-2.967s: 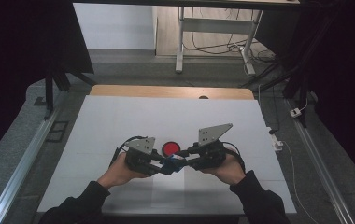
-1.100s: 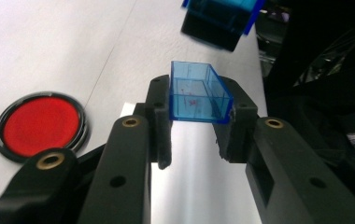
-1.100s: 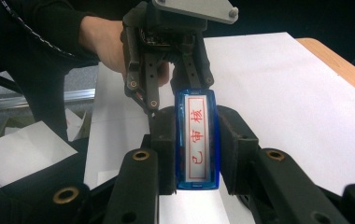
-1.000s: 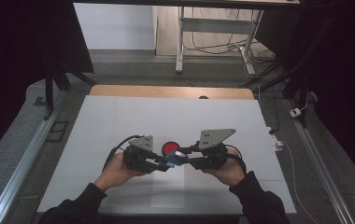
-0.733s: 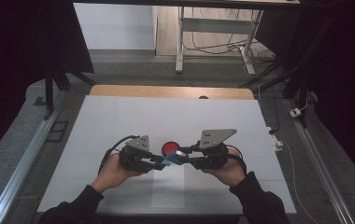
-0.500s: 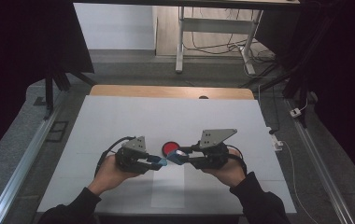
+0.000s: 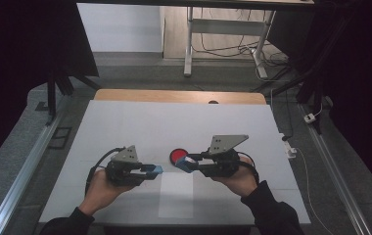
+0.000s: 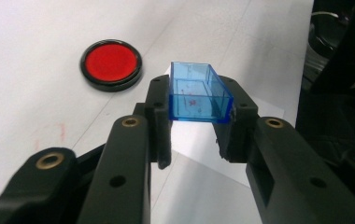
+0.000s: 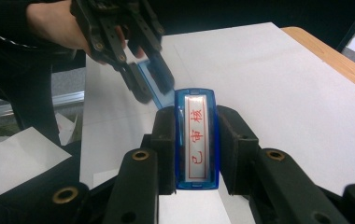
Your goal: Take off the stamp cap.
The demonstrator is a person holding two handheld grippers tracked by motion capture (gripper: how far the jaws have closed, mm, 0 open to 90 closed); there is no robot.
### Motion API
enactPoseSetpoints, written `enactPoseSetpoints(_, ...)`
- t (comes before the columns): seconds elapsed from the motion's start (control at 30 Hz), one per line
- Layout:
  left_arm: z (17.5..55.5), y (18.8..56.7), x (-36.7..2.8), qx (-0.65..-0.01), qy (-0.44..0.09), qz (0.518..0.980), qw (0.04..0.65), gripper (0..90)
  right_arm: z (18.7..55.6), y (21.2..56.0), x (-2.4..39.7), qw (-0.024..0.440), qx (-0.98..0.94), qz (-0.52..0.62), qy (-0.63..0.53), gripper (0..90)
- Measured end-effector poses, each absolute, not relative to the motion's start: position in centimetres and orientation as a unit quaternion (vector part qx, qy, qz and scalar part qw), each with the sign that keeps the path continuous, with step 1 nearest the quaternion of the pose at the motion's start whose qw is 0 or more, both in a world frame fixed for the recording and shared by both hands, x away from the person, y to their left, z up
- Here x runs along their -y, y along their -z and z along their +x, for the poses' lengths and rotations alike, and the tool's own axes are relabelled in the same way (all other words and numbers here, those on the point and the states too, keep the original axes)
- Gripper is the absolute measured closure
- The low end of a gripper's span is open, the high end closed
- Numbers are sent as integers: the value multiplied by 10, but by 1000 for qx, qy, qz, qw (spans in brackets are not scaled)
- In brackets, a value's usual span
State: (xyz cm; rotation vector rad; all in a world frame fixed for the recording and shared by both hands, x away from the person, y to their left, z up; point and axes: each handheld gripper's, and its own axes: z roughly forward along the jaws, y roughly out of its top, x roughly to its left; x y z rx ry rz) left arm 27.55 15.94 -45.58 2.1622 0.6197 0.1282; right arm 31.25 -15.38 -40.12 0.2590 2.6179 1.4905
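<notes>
Your left gripper [image 8: 199, 123] grips the stamp's blue cap [image 8: 198, 93], right gripper [image 9: 195, 140] grips the stamp [image 9: 195, 140]; next, press it squarely onto the paper slip [image 7: 176, 196]

High overhead view; two close gripper-mounted views, shared table [image 7: 125, 122]

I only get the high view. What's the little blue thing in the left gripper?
Observer: A clear blue cap, hollow and open-ended, clamped between the jaws of the left gripper.
Operator: And the other one?
Observer: The right gripper clamps a blue stamp; its face shows red characters inside a red frame.
Operator: The red dot on the table?
Observer: A round red pad with a black rim, lying apart from both grippers.
</notes>
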Motion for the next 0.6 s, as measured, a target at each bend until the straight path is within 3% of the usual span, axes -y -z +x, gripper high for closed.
enactPoseSetpoints(0.6,237,464,-213,-332,-82,829,443,686,314,403,153,62,-870,100,-479,704)
